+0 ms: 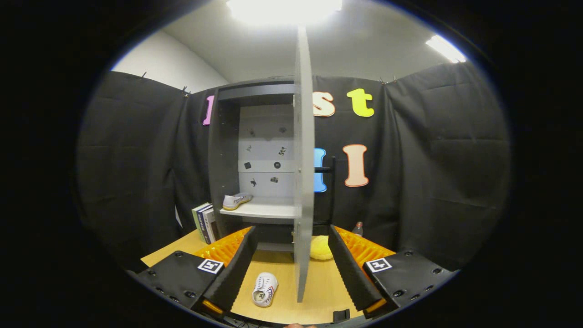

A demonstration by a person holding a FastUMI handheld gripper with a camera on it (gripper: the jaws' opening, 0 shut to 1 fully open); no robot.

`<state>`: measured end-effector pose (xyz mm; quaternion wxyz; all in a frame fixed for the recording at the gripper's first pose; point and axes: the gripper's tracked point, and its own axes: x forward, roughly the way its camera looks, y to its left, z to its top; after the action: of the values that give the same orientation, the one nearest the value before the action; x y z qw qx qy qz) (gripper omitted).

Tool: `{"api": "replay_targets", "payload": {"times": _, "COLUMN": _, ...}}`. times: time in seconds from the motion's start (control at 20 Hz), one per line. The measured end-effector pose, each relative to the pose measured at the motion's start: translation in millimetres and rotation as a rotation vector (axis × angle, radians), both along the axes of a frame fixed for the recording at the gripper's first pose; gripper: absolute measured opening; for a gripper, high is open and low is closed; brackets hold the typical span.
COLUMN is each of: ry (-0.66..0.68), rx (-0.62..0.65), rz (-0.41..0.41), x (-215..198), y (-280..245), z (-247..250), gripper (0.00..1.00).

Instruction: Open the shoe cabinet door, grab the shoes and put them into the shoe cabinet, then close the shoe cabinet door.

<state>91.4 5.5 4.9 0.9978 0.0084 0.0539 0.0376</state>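
Now the tool (291, 273) hangs empty, fingers spread wide. One shoe (264, 289) lies between them on the tabletop (328, 291), toe pointing away toward the open cabinet (227, 150).

We see two ceiling lights (283, 9) glaring white overhead, far beyond the open fingers (230, 273). The cabinet (227, 150) interior looks dim. Straight lines bow outward; focus stays sharp throughout.

We see the wooden worktop (314, 291) carrying a shoe (265, 289), books (205, 222), cabinet (227, 150), possibly a yellow cushion (321, 248).
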Motion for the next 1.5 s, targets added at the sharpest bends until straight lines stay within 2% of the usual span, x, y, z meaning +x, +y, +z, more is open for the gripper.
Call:
{"api": "replay_targets", "payload": {"times": 0.4, "ry": 0.137, "rx": 0.024, "rz": 0.122, "x": -13.0, "y": 42.1, "z": -30.8, "gripper": 0.98}}
{"api": "replay_targets", "payload": {"times": 0.55, "ry": 0.213, "rx": 0.027, "rz": 0.151, "x": -17.4, "y": 55.5, "z": -53.1, "gripper": 0.98}}
{"api": "replay_targets", "payload": {"times": 0.75, "ry": 0.313, "rx": 0.000, "rz": 0.176, "x": 0.5, "y": 74.7, "z": -100.7, "gripper": 0.98}}
{"api": "replay_targets", "payload": {"times": 1.0, "ry": 0.454, "rx": 0.015, "rz": 0.172, "x": 24.1, "y": 91.3, "z": -177.1, "gripper": 0.98}}
{"api": "replay_targets", "payload": {"times": 1.5, "ry": 0.628, "rx": -0.042, "rz": 0.143, "x": 76.3, "y": 103.8, "z": -312.2, "gripper": 0.98}}
